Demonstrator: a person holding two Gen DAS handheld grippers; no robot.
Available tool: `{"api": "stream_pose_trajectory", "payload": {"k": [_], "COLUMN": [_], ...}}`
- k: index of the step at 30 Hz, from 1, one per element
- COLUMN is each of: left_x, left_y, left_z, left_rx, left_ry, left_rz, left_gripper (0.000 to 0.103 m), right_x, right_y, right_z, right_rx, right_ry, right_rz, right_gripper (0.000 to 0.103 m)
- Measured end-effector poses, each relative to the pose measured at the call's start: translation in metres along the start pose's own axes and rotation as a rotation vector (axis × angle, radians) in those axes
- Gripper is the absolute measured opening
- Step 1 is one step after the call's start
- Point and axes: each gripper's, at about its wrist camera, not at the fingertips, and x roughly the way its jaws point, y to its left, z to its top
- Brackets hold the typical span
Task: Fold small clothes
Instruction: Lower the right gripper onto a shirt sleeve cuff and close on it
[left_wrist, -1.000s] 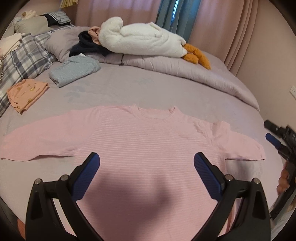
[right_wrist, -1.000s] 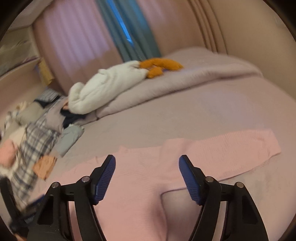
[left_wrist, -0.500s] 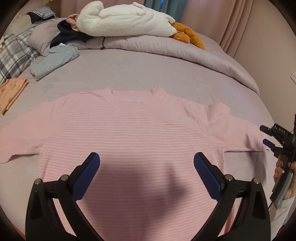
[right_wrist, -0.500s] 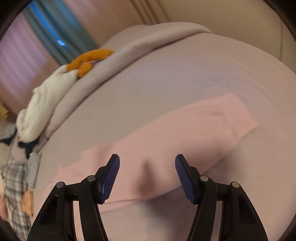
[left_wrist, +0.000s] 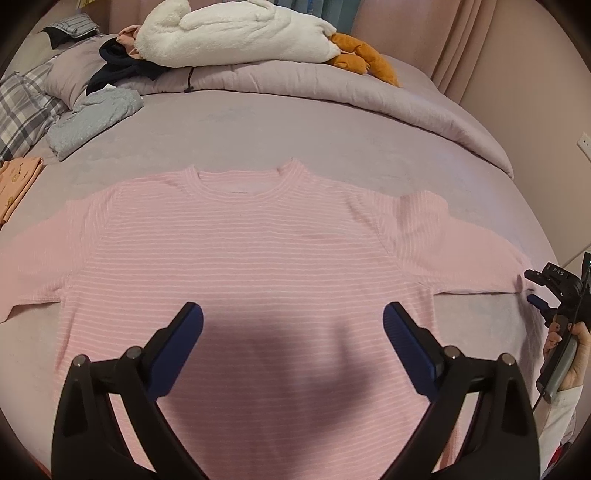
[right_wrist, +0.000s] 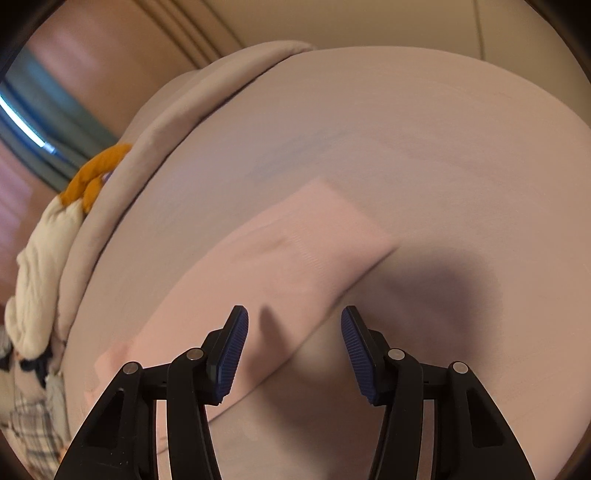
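The right gripper (right_wrist: 294, 334), jaws just closing yet parted with nothing between its pads, hangs above the right sleeve (right_wrist: 295, 251). The left gripper (left_wrist: 293, 332) gapes wide and empty over the lower middle of the pink striped top (left_wrist: 240, 251), which lies flat, sleeves spread, on the near part of the bed (left_wrist: 277, 129). No fold is made yet; every fold remains. Folded garments (left_wrist: 96, 118) wait far left.

Pink top on a lilac bed

The top (left_wrist: 258, 240) is pale pink with thin white stripes; the bedsheet (left_wrist: 295, 136) is lilac-grey. Far off lie a white plush (left_wrist: 229, 33) with orange feet (left_wrist: 362, 59), a grey-blue fold (left_wrist: 92, 122), an orange garment (left_wrist: 16, 184) and a grey plaid pillow (left_wrist: 22, 107). Gripper pads (left_wrist: 177, 350) are blue.
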Motion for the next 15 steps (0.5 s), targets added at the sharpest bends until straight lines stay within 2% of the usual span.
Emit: {"api": "stream_pose_trajectory", "payload": {"k": [2,7,9,10,13,15], "left_x": [-0.001,-0.003,-0.004,-0.004,-0.003,-0.001], "left_y": [-0.004,-0.009,-0.009,-0.009,-0.010,-0.011], "left_z": [-0.001,-0.002,-0.002,-0.002,-0.001,-0.002], "left_rx": [0.009,0.017,0.016,0.015,0.018,0.019], "left_ry": [0.002,0.003,0.005,0.006,0.010,0.012], "left_rz": [0.001,-0.009,-0.014,-0.013,-0.007,-0.001], "left_gripper": [0.098,0.098,0.098,0.098,0.098,0.098], "right_x": [-0.001,-0.002,0.000,0.002,0.007,0.009], "right_y": [-0.012,-0.037,-0.047,-0.049,-0.057,-0.064], "right_z": [0.003,0.011,0.015,0.016,0.023,0.024], "right_rx": [0.021,0.096,0.111,0.113,0.132,0.137], "right_ry": [-0.014,-0.037,-0.051,-0.051,-0.070,-0.088], "right_rz": [-0.029,0.029,0.043,0.037,0.040,0.055], "right_gripper": [0.055,0.053,0.044,0.037,0.030,0.022]}}
